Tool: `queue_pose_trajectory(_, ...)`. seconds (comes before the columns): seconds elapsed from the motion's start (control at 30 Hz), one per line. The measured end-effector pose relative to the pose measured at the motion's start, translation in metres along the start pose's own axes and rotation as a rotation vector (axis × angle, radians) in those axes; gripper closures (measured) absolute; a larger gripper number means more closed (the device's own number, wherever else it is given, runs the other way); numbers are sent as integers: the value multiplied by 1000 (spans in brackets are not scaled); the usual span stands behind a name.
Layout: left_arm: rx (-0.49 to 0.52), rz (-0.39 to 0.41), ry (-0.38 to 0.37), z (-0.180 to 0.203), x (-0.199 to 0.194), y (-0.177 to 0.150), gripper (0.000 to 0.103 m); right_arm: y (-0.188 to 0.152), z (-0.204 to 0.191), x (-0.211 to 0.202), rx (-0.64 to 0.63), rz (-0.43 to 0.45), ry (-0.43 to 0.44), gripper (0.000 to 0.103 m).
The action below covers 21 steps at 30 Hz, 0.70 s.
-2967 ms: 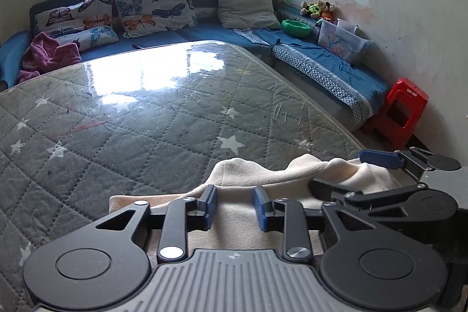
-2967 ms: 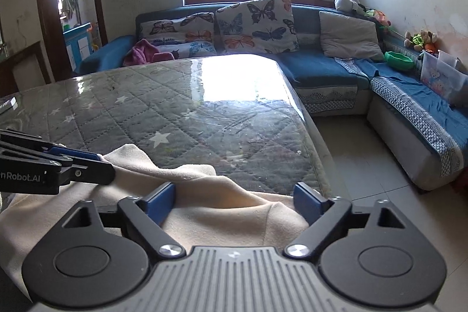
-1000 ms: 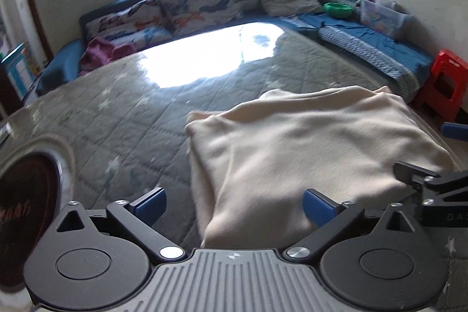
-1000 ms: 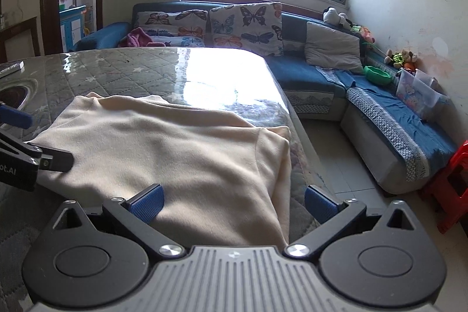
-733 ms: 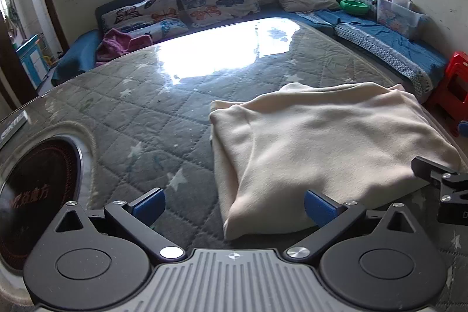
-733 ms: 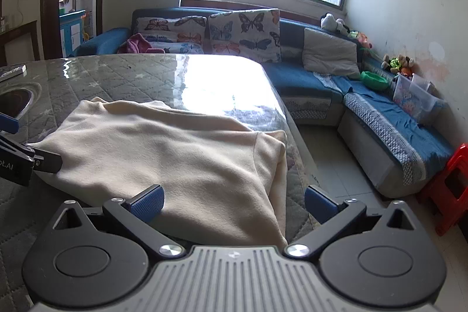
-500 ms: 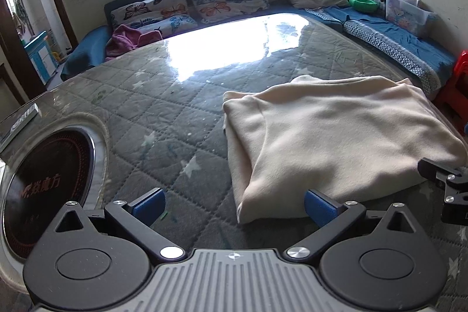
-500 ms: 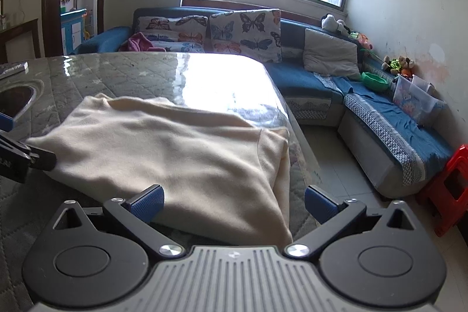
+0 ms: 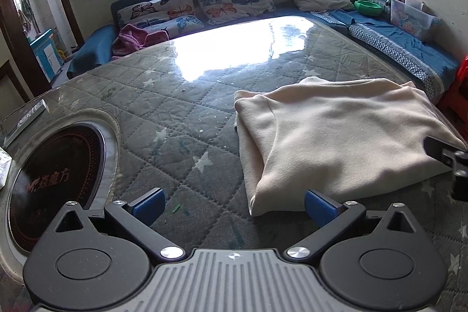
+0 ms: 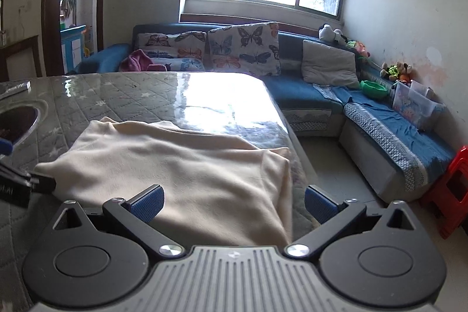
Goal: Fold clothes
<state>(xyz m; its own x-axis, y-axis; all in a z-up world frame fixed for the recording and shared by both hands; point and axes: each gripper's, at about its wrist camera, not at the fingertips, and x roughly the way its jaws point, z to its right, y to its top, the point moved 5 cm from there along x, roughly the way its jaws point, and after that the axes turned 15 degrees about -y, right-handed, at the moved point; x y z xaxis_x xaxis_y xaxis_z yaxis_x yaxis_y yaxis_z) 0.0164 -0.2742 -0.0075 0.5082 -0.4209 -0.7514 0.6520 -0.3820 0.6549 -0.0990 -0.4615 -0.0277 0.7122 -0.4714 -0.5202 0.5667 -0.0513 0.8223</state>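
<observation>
Sunlight from the window glares off the glossy quilted surface (image 9: 181, 119) that fills most of both views, and over its near end the left gripper (image 9: 233, 206) and right gripper (image 10: 233, 203) both hang with jaws spread wide and nothing between them. Just ahead of them lies the cream garment (image 9: 336, 136), folded into a thick rectangle and flat on the surface; judging by its tidy doubled edges, a fold is done and the grippers are free to choose the next grasp. Its near-left corner sits just in front of the left gripper, while in the right wrist view the garment (image 10: 187, 165) runs close along the surface's right edge, beyond which the floor drops away, so there is little margin on that side. To the left, open quilting stretches toward the round black cooktop (image 9: 55, 165), giving ample room to fold or slide that way
</observation>
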Motion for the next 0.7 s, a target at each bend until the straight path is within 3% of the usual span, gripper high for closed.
queue_pose_trajectory(0.27, 1, -1, 12, -2, 1, -1, 0, -19, -20, 16, -56, -36, 1, 0)
queue_pose_trajectory(0.7, -17, 8, 7, -9, 1, 2, 0, -27, -10, 2, -65, -21, 3, 0)
